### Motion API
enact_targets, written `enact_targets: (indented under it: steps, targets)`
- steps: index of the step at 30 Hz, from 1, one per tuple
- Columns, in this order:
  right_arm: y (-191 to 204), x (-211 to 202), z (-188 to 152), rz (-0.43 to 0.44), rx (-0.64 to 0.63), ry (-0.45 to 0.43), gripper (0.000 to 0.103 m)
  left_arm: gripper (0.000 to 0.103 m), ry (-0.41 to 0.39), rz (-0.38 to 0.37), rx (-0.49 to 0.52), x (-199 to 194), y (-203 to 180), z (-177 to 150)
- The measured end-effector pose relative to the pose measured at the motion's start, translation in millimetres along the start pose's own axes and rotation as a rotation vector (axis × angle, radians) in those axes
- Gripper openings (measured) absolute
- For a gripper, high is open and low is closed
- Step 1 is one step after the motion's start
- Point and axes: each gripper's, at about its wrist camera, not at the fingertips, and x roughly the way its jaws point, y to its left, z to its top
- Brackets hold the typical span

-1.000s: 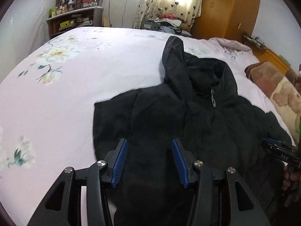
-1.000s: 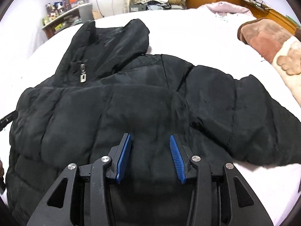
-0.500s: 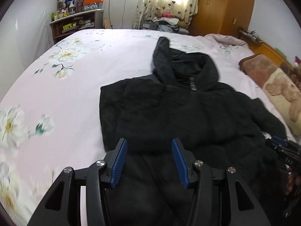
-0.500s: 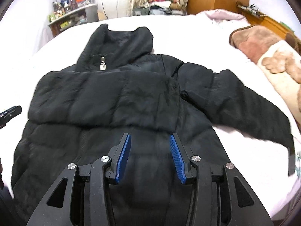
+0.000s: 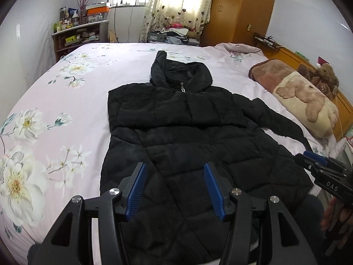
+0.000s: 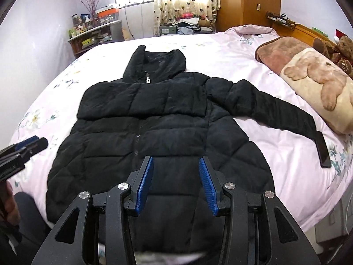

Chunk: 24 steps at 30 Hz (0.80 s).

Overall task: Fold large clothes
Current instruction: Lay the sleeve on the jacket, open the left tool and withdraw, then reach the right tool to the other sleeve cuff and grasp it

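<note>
While both grippers' jaws gape empty: black jacket (image 5: 194, 132) on floral bed (image 5: 66, 101).

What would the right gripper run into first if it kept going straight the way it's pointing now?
Most likely the black jacket lying on the bed. The right gripper is open and points over the jacket's lower front, toward the hood. How far above the fabric it is cannot be judged.

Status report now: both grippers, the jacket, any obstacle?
Left gripper open, empty. Right gripper open, empty. Black jacket flat on bed, one sleeve folded across chest, other sleeve spread out. Nothing on it.
</note>
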Motion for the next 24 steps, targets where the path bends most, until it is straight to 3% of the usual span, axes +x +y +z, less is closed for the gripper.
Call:
enact_targets:
  steps: [5,13,24]
  targets:
    - [7.2,-23.3,-6.9,0.005,-0.006,-0.035,0.044,0.056,-0.013,-0.012,0.014,-18.2,-6.8,-3.8]
    - [2.0,-27.9,-6.8,0.001,0.005,-0.046,0.044,0.057,-0.031,-0.011,0.015,-26.0,-13.3,-1.1]
    - [-21.9,-8.2,9.0,-0.018,0.022,-0.038,0.044,0.057,-0.032,0.001,0.004,-2.6,-15.4,21.0]
